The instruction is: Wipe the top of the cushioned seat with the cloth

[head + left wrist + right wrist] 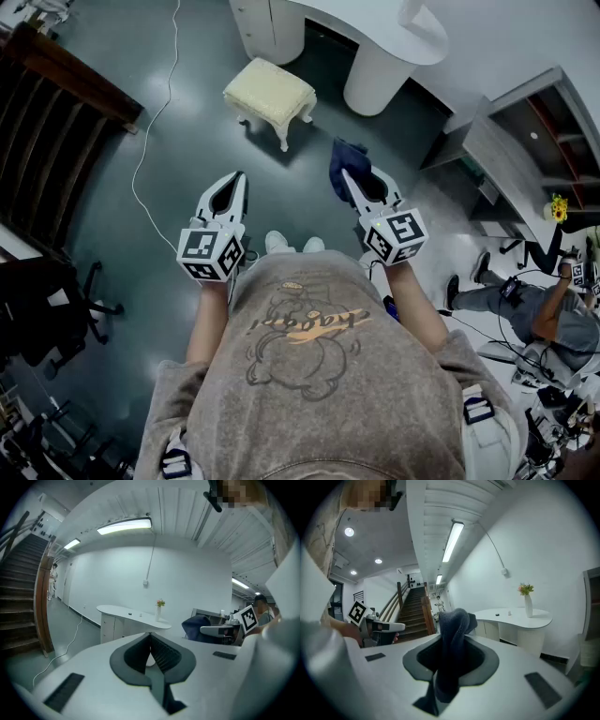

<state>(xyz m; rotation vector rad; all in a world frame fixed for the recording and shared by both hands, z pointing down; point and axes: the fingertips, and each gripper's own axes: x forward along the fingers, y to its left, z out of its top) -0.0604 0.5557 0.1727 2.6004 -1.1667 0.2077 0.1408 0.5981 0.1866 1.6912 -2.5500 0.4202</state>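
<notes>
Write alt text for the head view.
Seen from above, a person holds two grippers: the right gripper is shut on a dark blue cloth, the left gripper shut and empty. A cream cushioned seat stands ahead on the floor, near a white counter.

This is an office-style lobby, shown by a curved white reception worktop (380,42) carrying a vase of flowers (527,602), a wooden staircase (411,609), ceiling strip lights (453,540), a glossy dark floor (178,159), swivel chairs (82,292) and open shelving (525,141).

Orange script word (309,325) on grey shirt (375,412), too blurred to read
</notes>
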